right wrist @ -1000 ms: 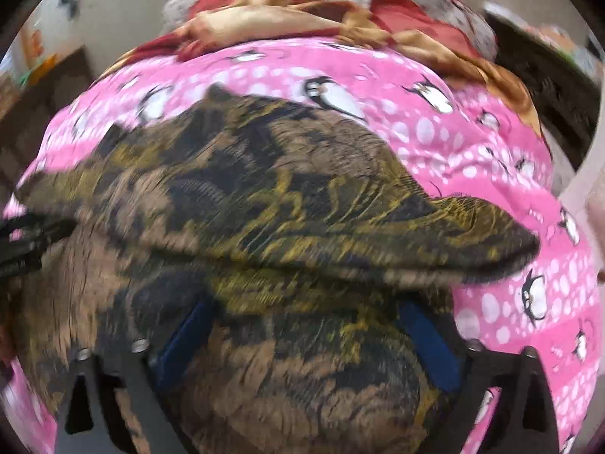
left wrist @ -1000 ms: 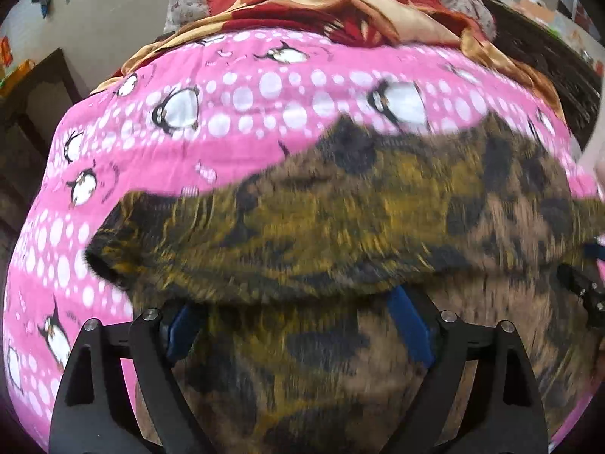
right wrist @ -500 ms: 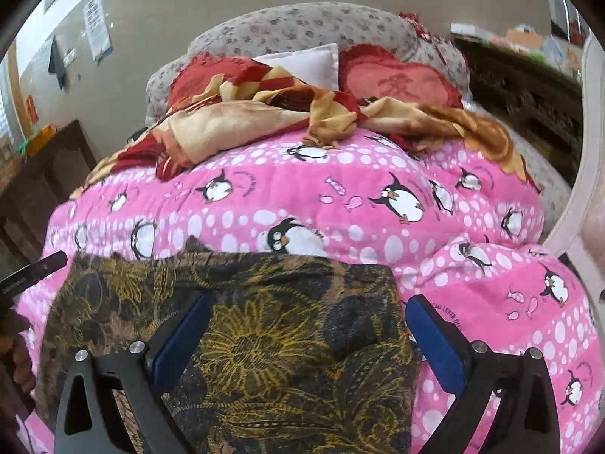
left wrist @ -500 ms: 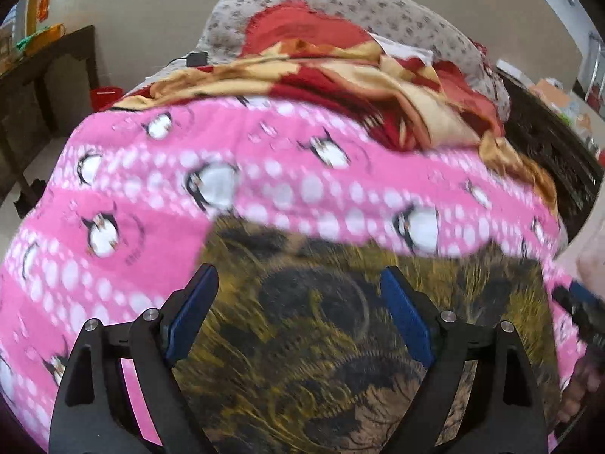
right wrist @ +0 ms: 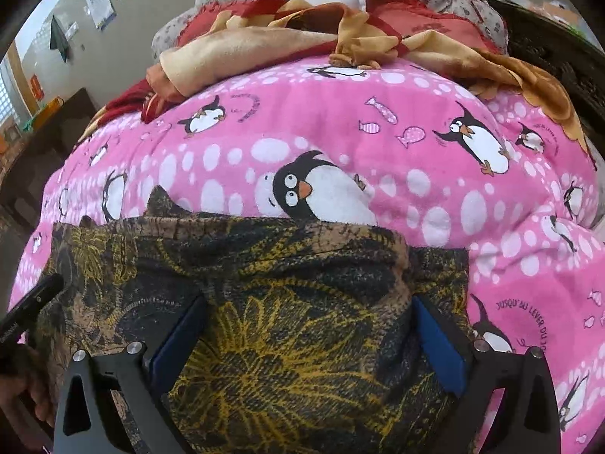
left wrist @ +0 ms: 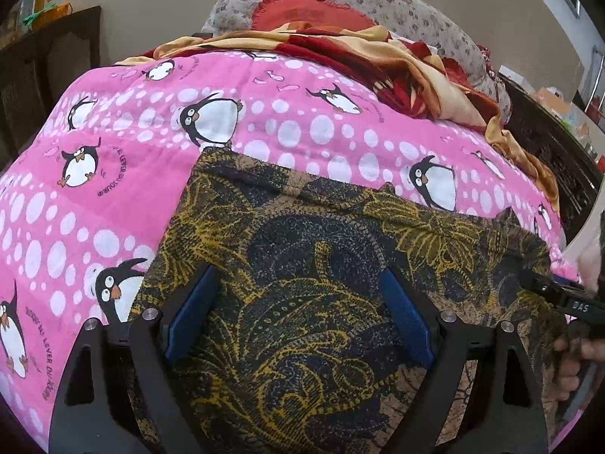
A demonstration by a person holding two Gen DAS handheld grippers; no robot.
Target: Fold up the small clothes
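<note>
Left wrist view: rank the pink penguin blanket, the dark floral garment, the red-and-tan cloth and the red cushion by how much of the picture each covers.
1-2. Dark floral garment and pink penguin blanket: too close; the garment is nearest the camera.
3. Red-and-tan cloth.
4. Red cushion, partly hidden.

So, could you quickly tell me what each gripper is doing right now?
Left gripper: open, over the cloth, holding nothing.
Right gripper: open, over the same cloth, holding nothing.

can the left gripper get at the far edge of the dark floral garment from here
Probably yes: the left gripper is open over the garment, and its far edge lies uncovered on the pink blanket just ahead.
</note>
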